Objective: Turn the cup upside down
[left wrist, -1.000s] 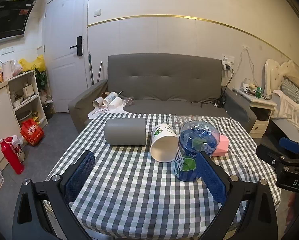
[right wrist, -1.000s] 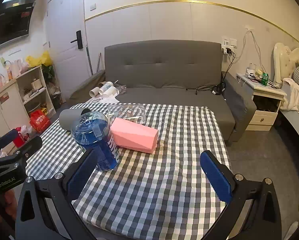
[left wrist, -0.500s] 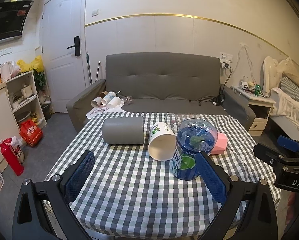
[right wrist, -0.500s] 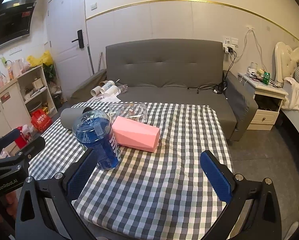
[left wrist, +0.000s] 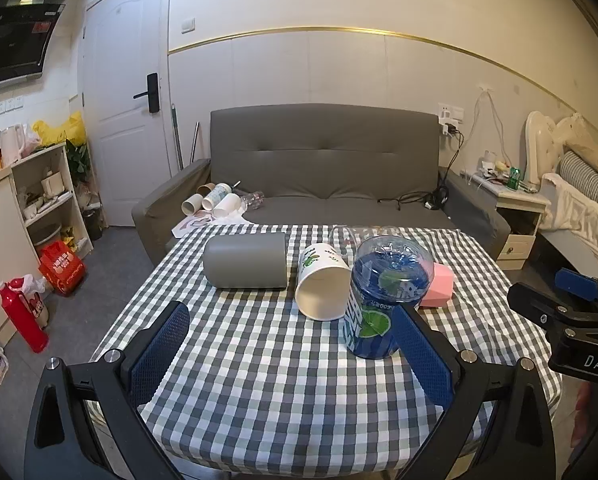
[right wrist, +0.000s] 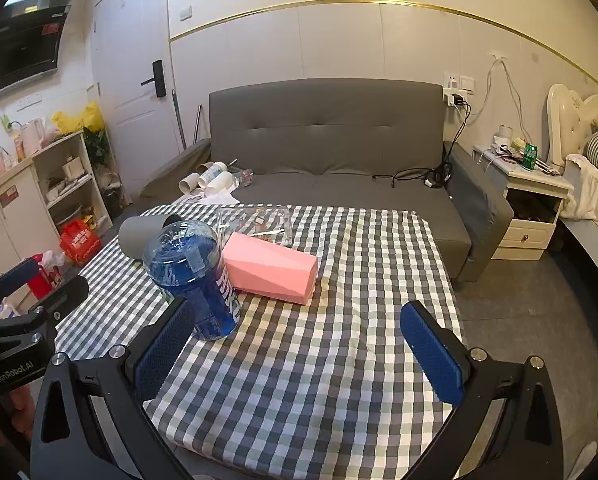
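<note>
Table (left wrist: 259,380): covered in a grey-and-white checked cloth; it carries every cup, all gathered toward its far edge, with the near half bare.
Grey cup (left wrist: 245,260): the biggest, lying on its side near the far left corner, mouth toward the paper cup. It looks like stiff plastic that would roll if nudged.
Blue cup (left wrist: 383,300): clear blue plastic with printed labels, apparently standing base-up already, right of centre and nearest the grippers.
Pink cup (right wrist: 271,266): faceted, lying on its side just behind the blue cup, its length running toward the right edge.
Paper cup (left wrist: 323,282): white with green print, on its side between the grey and blue cups, open mouth facing the near edge. My guess is that it is the one to flip. It looks very light and thin-walled, so it would crush under a hard squeeze and skid on the cloth; a gentle pinch across the middle of its wall seems best, away from the soft rim.
Clear cup (right wrist: 255,224): transparent, lying at the far edge, hard to make out.
Left gripper (left wrist: 291,350): jaws spread wide, holding nothing, hovering over the near edge, well short of the cups.
Right gripper (right wrist: 299,354): likewise spread and empty, over the near right part of the table.
</note>
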### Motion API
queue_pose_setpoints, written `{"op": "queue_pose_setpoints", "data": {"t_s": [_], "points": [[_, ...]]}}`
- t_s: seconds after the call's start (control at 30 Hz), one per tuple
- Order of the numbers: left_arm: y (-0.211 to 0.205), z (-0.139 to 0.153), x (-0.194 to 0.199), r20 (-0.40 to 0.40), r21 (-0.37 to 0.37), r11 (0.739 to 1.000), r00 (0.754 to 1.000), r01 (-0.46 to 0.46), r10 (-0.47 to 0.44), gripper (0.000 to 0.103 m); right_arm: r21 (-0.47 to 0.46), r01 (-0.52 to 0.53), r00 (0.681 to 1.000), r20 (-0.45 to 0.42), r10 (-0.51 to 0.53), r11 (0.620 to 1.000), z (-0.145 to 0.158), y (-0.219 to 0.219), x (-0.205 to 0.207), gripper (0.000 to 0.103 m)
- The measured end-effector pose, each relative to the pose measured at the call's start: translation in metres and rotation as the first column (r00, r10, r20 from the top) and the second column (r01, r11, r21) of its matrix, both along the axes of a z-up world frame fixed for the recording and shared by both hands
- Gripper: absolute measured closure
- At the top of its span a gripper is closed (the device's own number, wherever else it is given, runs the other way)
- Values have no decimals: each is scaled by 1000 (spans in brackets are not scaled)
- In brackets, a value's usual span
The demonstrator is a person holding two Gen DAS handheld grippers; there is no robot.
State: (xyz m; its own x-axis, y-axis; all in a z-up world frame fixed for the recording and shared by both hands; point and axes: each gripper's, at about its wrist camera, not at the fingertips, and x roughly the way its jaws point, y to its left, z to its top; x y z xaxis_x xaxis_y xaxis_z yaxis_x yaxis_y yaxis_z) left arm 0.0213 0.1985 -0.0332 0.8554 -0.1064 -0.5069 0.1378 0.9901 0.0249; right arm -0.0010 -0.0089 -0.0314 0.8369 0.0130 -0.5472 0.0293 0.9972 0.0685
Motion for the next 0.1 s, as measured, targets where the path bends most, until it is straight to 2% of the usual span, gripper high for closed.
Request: {"op": "queue_pose_setpoints", "data": {"t_s": [0.1], "points": [[0, 0, 0, -1, 2, 1000, 1000, -1, 1, 0, 2, 3, 1000, 0, -3, 1000, -1, -1, 0, 0]]}}
